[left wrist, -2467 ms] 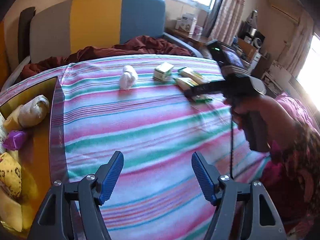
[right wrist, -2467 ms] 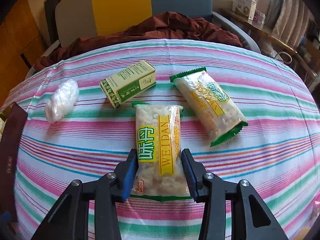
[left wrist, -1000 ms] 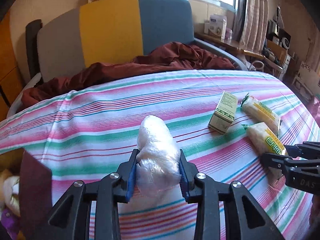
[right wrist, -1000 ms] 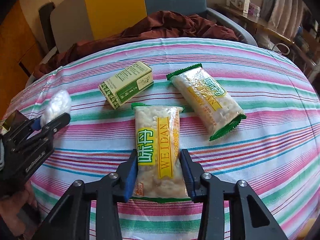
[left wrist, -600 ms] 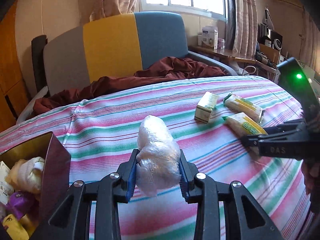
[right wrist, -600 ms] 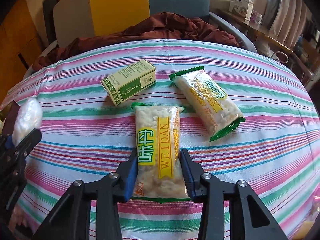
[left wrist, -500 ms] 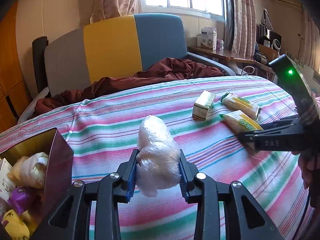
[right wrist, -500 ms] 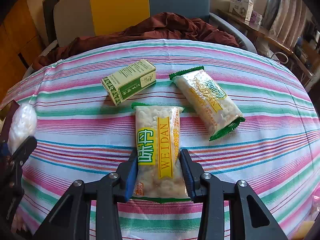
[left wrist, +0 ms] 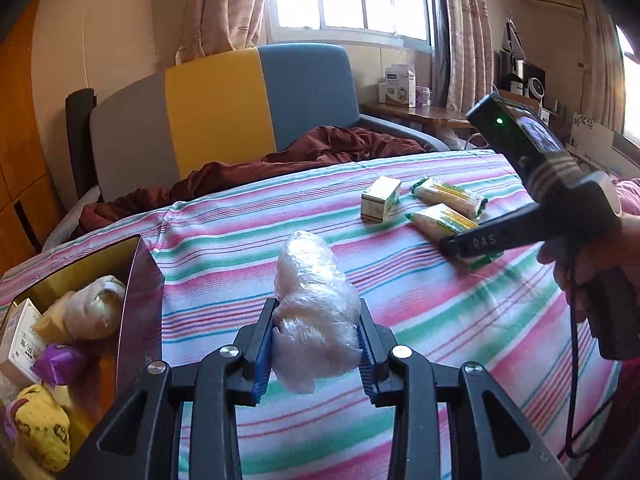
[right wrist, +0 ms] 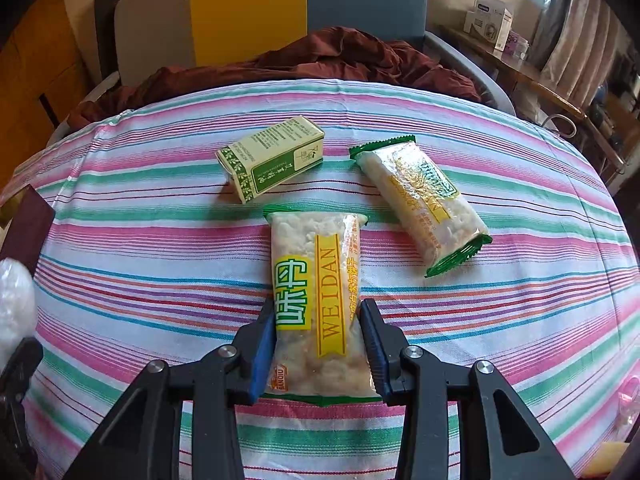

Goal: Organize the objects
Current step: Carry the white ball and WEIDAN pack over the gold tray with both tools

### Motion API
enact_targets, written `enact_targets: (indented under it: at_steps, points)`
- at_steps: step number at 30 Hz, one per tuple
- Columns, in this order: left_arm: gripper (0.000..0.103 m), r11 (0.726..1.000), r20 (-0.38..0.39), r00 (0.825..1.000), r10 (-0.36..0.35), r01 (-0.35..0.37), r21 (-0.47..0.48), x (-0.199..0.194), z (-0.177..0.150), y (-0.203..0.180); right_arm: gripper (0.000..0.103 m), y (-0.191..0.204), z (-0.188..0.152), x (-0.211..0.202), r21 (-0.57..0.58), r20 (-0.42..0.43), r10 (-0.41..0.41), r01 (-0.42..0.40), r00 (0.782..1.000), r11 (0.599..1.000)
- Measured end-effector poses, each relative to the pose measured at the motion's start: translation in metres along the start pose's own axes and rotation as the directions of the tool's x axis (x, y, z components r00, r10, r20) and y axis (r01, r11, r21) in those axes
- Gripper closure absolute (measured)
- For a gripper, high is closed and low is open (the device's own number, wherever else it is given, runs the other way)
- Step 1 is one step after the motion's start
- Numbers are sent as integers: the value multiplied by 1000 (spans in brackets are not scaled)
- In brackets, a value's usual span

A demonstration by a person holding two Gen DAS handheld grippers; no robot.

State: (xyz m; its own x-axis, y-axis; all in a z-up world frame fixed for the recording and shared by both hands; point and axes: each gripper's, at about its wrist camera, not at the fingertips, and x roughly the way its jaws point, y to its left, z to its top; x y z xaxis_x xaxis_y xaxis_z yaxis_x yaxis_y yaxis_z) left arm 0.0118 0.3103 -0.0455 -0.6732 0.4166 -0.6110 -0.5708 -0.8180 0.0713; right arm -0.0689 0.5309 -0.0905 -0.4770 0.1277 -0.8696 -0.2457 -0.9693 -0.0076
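Observation:
My left gripper (left wrist: 316, 350) is shut on a white plastic-wrapped bundle (left wrist: 314, 312) and holds it above the striped cloth, to the right of a gold box (left wrist: 138, 292). My right gripper (right wrist: 319, 350) is closed around the near end of a WEIDAN snack packet (right wrist: 316, 300) that lies on the cloth. A second snack packet (right wrist: 420, 200) and a green carton (right wrist: 272, 158) lie beyond it. The right gripper also shows in the left wrist view (left wrist: 452, 245), at the packets.
The gold box holds a cream bundle (left wrist: 86, 312), a purple item (left wrist: 60, 364), a yellow item (left wrist: 38, 426) and a white carton (left wrist: 18, 338). A maroon blanket (right wrist: 320, 60) and a sofa (left wrist: 224, 108) lie behind the striped table (right wrist: 520, 280).
My left gripper closed on the white bundle, lifted it and carried it back and left toward the gold box. My right gripper has stayed on the WEIDAN packet.

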Motion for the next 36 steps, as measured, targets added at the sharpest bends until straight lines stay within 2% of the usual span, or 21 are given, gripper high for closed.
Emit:
enact_targets:
  at_steps: [4, 11, 15, 19, 21, 24, 28, 32, 36]
  points:
    - [68, 999, -6, 1000, -15, 15, -30, -13, -6, 4, 62, 2, -1, -4, -7, 4, 2, -2, 1000, 1000]
    - [68, 995, 32, 995, -97, 98, -32, -66, -22, 12, 62, 14, 0, -17, -49, 44, 16, -14, 999, 999]
    - [68, 995, 72, 994, -88, 91, -40, -94, -24, 27, 62, 19, -3, -16, -56, 34, 33, -31, 999, 998]
    - [68, 998, 82, 996, -22, 27, -61, -107, -23, 57, 62, 26, -5, -19, -72, 42, 42, -39, 998, 997]
    - [68, 997, 63, 998, 6, -1, -81, -108, -26, 75, 62, 27, -4, -21, -83, 54, 46, -42, 997, 996]
    - [68, 986, 3, 1000, 11, -10, -166, -105, -36, 107, 62, 29, -3, -26, -95, 73, 55, -48, 996, 994]
    - [68, 972, -109, 994, -30, 3, -234, -89, -55, 136, 62, 30, -4, -28, -98, 80, 55, -48, 995, 994]
    - [68, 954, -167, 983, -70, 17, -301, -78, -71, 150, 62, 29, -4, -27, -85, 74, 66, -59, 995, 995]
    - [68, 957, -183, 980, -74, 18, -290, -78, -78, 152, 62, 31, -3, -34, -91, 99, 86, -77, 991, 993]
